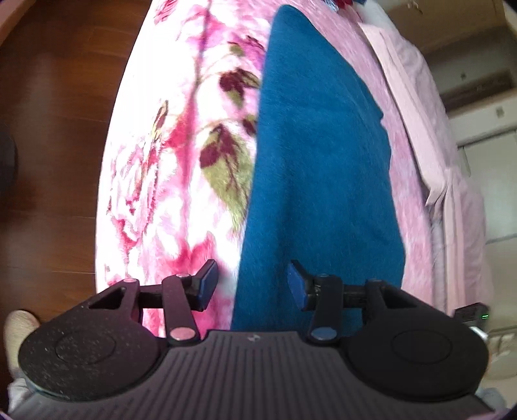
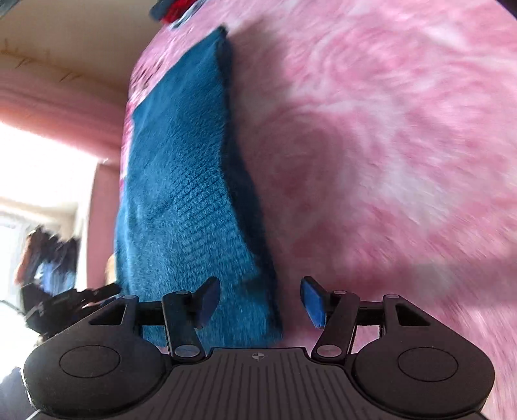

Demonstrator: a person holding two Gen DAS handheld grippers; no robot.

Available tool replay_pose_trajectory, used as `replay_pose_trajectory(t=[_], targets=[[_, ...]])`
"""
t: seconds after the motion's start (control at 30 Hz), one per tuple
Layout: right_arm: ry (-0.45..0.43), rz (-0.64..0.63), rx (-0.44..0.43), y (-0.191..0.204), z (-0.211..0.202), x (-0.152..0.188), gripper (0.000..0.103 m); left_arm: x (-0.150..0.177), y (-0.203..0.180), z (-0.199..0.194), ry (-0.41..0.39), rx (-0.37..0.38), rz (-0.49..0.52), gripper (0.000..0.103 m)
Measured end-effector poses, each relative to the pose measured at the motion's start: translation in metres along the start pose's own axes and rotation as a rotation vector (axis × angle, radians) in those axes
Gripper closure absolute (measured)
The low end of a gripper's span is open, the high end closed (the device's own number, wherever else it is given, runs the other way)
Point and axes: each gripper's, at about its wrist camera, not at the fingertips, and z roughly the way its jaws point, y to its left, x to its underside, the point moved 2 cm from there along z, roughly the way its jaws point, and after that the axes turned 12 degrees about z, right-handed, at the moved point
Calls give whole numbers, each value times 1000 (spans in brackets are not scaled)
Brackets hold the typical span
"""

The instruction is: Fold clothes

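A teal fleece garment point(image 1: 320, 168) lies in a long folded strip on a pink flowered blanket point(image 1: 168, 161). My left gripper point(image 1: 252, 286) hovers over its near left edge with the jaws apart, and the cloth below them is not pinched. The same teal garment point(image 2: 181, 200) fills the left half of the right wrist view. My right gripper point(image 2: 260, 302) is open above its near right edge, and the pads press on nothing. This view is blurred.
The pink blanket point(image 2: 387, 161) spreads wide to the right of the garment. A dark wooden floor point(image 1: 55, 145) borders the bed on the left. A folded pale pink cloth point(image 1: 420, 135) lies at the bed's right side. Red and blue items point(image 2: 174, 11) sit at the far end.
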Motion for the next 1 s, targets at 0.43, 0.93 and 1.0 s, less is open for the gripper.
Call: replay_pose_trajectory(t=[0.43,0.93,1.0], targets=[[166,13,-289,-7,38,-33,45,-10,8,17,39,184,83,72],[188,57,-250,-7,46,-22,89,1,4,23,41,356,71,96],[178,62,-238,-1,42,-19,90,4,0,11,6,407,82,96]])
